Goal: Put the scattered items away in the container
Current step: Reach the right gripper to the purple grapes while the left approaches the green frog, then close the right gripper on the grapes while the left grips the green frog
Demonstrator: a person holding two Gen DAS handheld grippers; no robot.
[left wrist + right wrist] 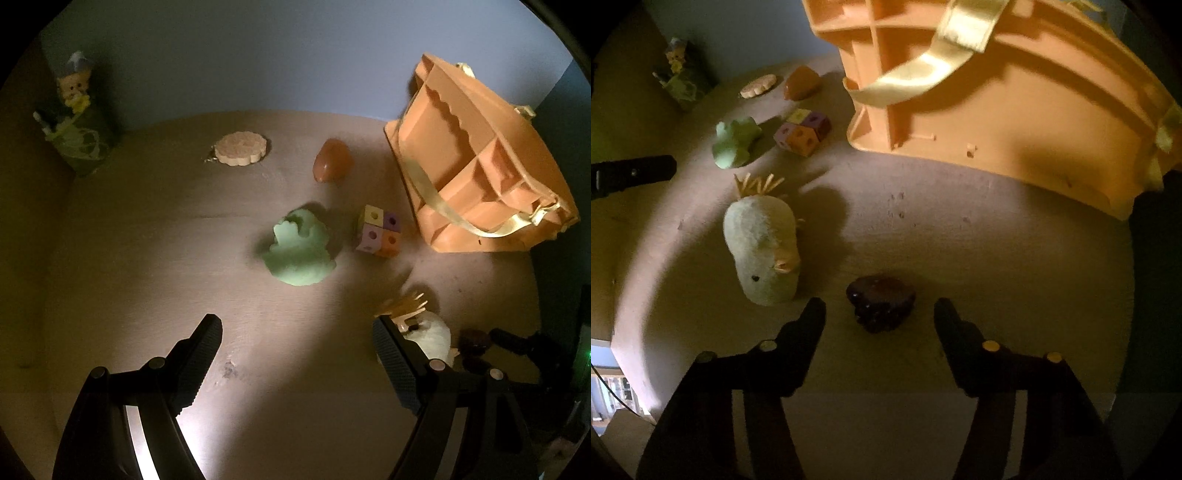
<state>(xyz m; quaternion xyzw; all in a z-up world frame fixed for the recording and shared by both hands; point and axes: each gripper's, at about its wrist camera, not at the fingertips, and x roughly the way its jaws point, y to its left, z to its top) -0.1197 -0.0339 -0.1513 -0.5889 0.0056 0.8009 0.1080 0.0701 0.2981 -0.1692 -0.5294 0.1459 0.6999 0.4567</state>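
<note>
I am holding my right gripper (879, 314) low over the table (960, 240) with its jaws spread wide and empty, straddling the dark brown lump (881, 308), which I judge lines it up for a pinch. My left gripper (295, 347) is hanging spread and empty too, with the green toy (301, 251) at twelve o'clock. The orange container (480, 162) is sitting at two o'clock; the cube (378, 230), pale plush (762, 251), cookie (242, 148) and orange piece (331, 161) are lying outside it.

Orange divided caddy (476, 162) sitting upright, far right. Green duck (301, 251), cube (378, 230), cookie (242, 149), dark muffin (881, 308) lying scattered.
</note>
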